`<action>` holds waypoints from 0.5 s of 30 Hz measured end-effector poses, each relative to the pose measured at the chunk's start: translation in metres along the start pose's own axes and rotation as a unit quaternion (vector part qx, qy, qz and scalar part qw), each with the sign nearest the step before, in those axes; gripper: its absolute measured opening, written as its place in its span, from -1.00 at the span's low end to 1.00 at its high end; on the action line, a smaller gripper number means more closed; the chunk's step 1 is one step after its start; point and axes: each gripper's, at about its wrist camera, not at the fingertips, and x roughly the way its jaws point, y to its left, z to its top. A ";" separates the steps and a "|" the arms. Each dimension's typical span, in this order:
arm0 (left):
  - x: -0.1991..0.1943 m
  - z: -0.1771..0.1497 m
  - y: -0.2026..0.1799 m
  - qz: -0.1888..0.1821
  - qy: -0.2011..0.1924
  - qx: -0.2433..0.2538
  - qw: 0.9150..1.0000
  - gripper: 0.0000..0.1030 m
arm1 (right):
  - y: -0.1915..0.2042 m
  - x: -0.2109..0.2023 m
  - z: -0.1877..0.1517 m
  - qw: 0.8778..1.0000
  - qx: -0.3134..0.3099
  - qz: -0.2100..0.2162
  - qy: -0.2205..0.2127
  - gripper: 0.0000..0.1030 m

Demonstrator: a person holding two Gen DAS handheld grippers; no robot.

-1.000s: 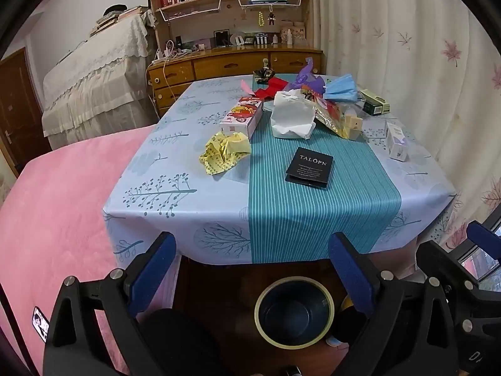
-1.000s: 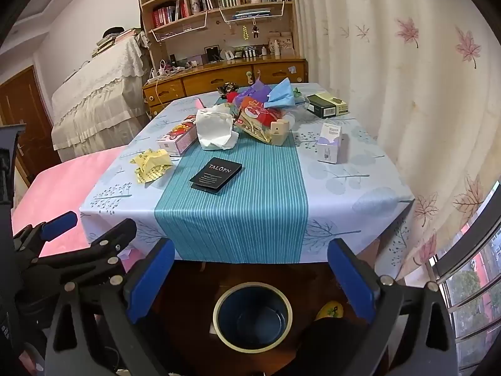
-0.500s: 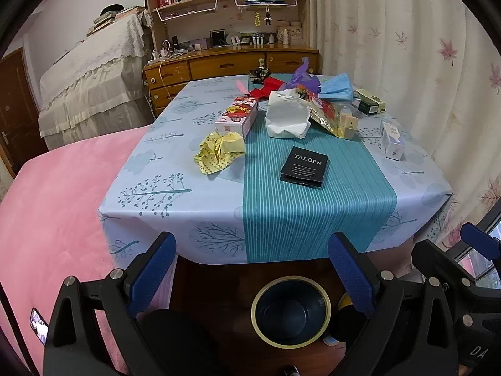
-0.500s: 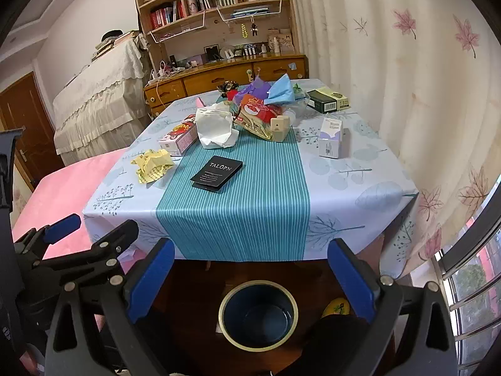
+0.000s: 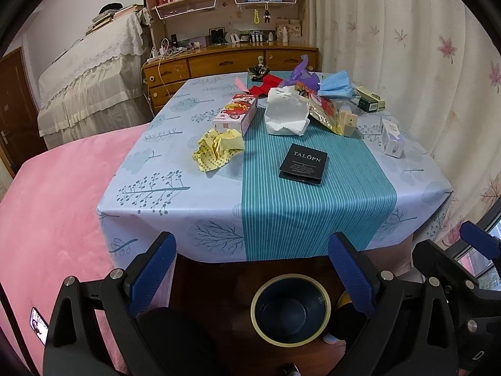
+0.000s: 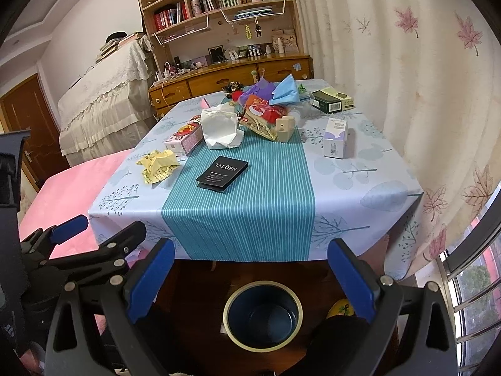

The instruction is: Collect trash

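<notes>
A dark blue trash bin point(image 5: 290, 308) with a yellow rim stands on the floor in front of the table; it also shows in the right wrist view point(image 6: 263, 311). On the table lie a crumpled yellow paper point(image 5: 218, 148) point(image 6: 158, 163), a white crumpled bag point(image 5: 286, 112) point(image 6: 220, 127), a black TALOPN packet point(image 5: 303, 163) point(image 6: 222, 173), snack wrappers point(image 6: 266, 116) and a blue mask point(image 5: 336, 85). My left gripper point(image 5: 252, 277) and right gripper point(image 6: 250, 279) are both open and empty, held above the bin, short of the table's near edge.
Small boxes point(image 6: 335, 138) point(image 6: 332, 101) point(image 5: 236, 114) stand on the table point(image 6: 369, 194). A pink mat point(image 5: 56, 194) lies on the left, a curtain point(image 6: 407, 78) on the right, a wooden dresser point(image 5: 228, 62) with shelves behind.
Both grippers have drifted slightly, so the table sits a little farther off in view. Nothing was picked up.
</notes>
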 end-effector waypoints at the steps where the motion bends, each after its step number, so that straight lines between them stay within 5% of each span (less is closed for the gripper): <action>1: 0.000 0.000 0.000 -0.001 0.001 0.000 1.000 0.88 | 0.000 0.000 0.000 1.000 0.000 0.000 -0.001 0.92; 15: -0.001 0.001 0.000 0.000 0.001 0.000 1.000 0.88 | 0.000 -0.002 0.001 1.000 0.000 0.001 -0.001 0.92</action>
